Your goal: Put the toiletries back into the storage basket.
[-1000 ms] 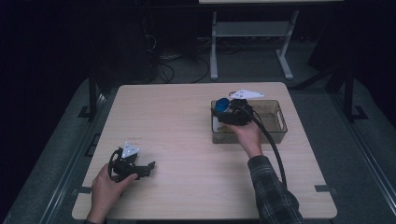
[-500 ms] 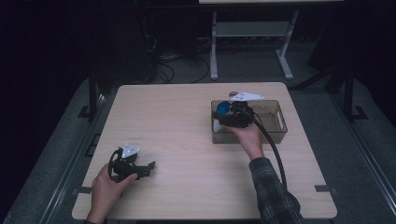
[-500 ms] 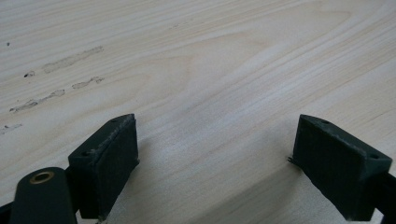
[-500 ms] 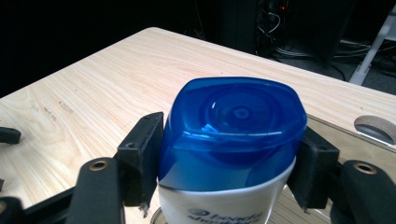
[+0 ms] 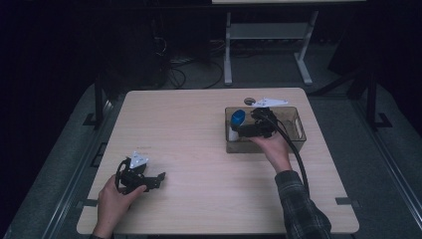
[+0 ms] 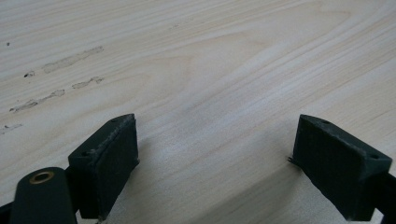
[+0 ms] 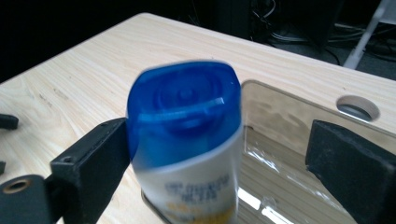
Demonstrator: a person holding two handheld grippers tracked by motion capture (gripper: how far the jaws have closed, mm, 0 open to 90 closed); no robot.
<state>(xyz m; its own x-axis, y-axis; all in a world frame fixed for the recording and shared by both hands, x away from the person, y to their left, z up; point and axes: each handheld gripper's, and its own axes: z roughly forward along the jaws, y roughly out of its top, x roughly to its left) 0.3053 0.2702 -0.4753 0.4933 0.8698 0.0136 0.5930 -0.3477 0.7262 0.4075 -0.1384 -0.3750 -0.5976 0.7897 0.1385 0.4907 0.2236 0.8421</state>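
Right claw [image 7: 219, 158] just opened around bottle [image 7: 187, 140] over bin [image 5: 296, 124].

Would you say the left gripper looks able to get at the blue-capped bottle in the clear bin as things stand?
Probably not without a long reach: the left gripper rests open at the table's near left, the blue-capped bottle stands in the clear bin far across, and the right gripper already straddles it.
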